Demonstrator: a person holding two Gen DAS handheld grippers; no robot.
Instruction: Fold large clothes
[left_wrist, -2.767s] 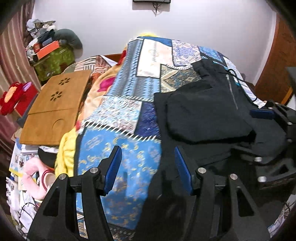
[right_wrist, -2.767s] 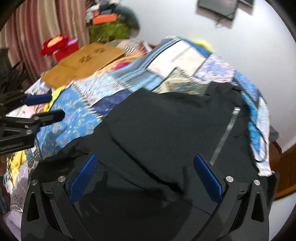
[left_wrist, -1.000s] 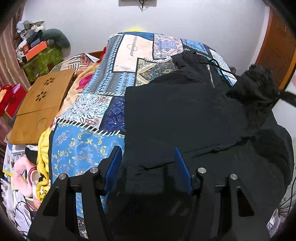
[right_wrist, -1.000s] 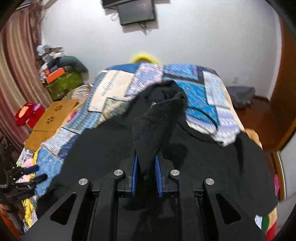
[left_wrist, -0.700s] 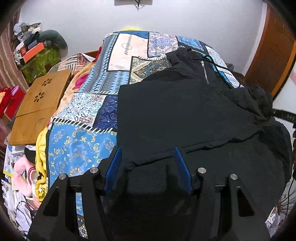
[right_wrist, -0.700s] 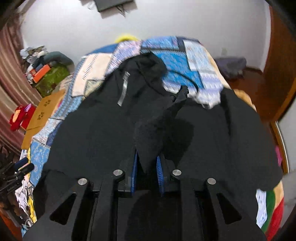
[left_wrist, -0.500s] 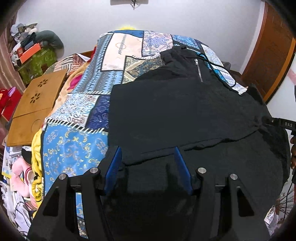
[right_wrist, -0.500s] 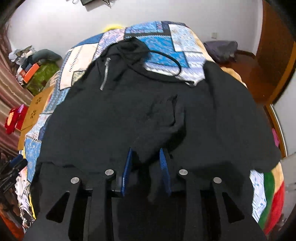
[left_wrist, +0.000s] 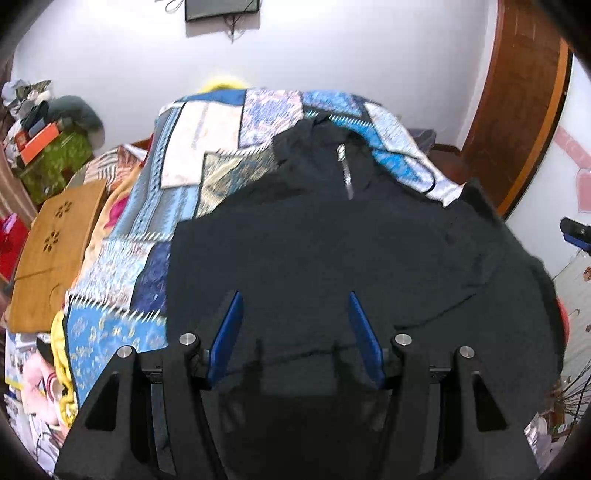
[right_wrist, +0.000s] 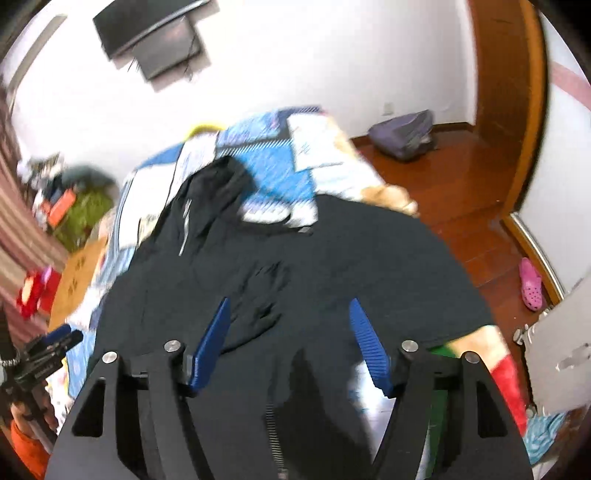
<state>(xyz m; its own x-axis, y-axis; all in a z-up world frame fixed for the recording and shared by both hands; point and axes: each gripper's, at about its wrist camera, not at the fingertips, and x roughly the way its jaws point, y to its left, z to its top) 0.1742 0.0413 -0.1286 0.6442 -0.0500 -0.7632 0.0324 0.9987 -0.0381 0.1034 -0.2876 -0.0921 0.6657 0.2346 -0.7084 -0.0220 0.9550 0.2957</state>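
Item: black zip-front garment (left_wrist: 332, 258), large, spread flat over a patchwork quilt (left_wrist: 207, 147) on a bed; collar and short metal zipper (left_wrist: 345, 173) at the far end, hem at the near end, so its long axis runs near to far, roughly in line with both cameras. The right side of the cloth spills over the bed's right edge toward the wooden floor (right_wrist: 461, 192); a rumpled sleeve portion (right_wrist: 266, 295) lies on top of the body, just beyond the right gripper's fingers. Left gripper (left_wrist: 293, 332): jaws at a middling width, nothing between the pads, hanging over the near hem a little left of the garment's centre line. Right gripper (right_wrist: 288, 339): jaws have just been opening and now stand apart with no cloth caught between them, poised over the near right portion. Judgement: the sleeve has been laid inward, and the next fold probably turns on the near hem, which lies directly below and ahead of both grippers, about equally near to each; lifting it toward the collar would follow the long axis. Surroundings: wooden lap desk (left_wrist: 55, 251) left of the bed, wall-mounted screen (right_wrist: 147, 40) on the far wall, pink clog (right_wrist: 530, 284) on the floor at right.
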